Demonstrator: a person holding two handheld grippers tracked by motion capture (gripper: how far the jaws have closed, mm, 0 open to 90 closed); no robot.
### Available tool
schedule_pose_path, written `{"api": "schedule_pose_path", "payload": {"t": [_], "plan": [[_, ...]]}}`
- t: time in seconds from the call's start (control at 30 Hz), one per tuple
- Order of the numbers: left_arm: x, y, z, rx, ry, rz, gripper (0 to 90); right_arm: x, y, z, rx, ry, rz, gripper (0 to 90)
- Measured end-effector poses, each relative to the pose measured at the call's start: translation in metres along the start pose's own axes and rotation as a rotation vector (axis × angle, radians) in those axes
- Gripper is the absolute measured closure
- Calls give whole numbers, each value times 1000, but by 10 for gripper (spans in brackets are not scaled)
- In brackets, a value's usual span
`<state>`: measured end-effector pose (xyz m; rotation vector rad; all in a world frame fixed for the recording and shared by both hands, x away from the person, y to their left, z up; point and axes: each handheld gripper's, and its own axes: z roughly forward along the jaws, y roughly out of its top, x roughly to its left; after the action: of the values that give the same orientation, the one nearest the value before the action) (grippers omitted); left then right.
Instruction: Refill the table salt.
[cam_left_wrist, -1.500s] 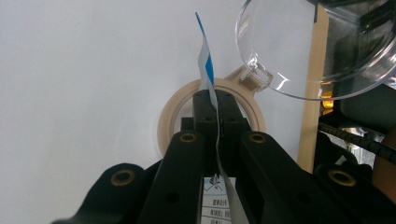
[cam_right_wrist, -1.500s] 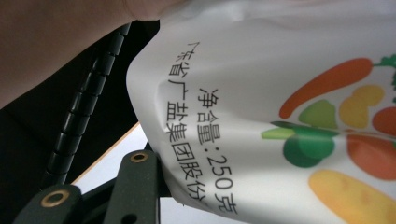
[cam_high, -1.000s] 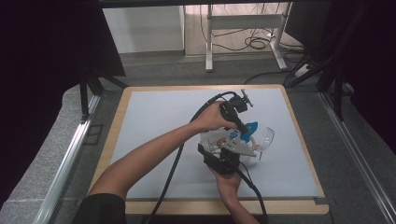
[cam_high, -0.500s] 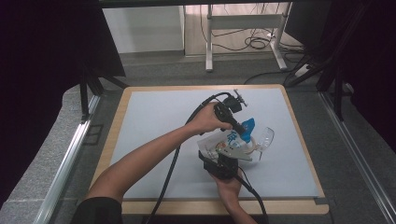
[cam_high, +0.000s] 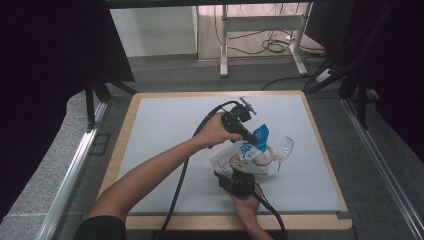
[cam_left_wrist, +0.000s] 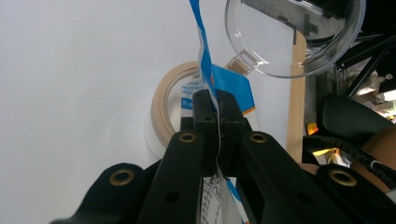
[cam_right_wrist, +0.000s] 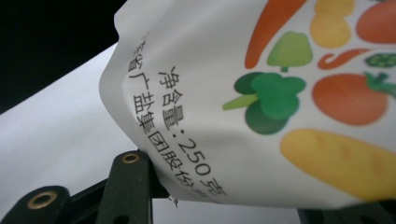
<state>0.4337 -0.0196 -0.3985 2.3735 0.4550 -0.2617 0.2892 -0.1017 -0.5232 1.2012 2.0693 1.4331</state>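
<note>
One printed pouch (cam_high: 248, 150) is in hand, white with a blue top edge and vegetable pictures, and under it lie one beige ring of tape (cam_left_wrist: 161, 105) and one pair of clear safety glasses (cam_high: 282, 150). Two handheld grippers work over them, the left gripper (cam_left_wrist: 217, 105) and the right gripper (cam_high: 239, 181), each with two black jaws and one trailing cable. All of it sits on one grey-topped surface (cam_high: 165, 130) with a wooden rim, with two forearms reaching in.
</note>
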Motion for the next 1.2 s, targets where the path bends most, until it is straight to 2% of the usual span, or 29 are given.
{"api": "schedule_pose_path", "payload": {"t": [0.6,0.87,1.07,1.2], "plan": [[-2,-11,-12,-62,17,0,893,-12,-7,-4,61,-1,21,521],[-4,-20,-20,-121,19,-4,894,-18,-10,-6,82,-6,29,485],[-4,-28,-22,-156,18,-8,894,-18,-10,-6,89,-10,27,484],[-5,-32,-24,-173,15,-9,894,-19,-11,-9,90,-24,5,484]]}}
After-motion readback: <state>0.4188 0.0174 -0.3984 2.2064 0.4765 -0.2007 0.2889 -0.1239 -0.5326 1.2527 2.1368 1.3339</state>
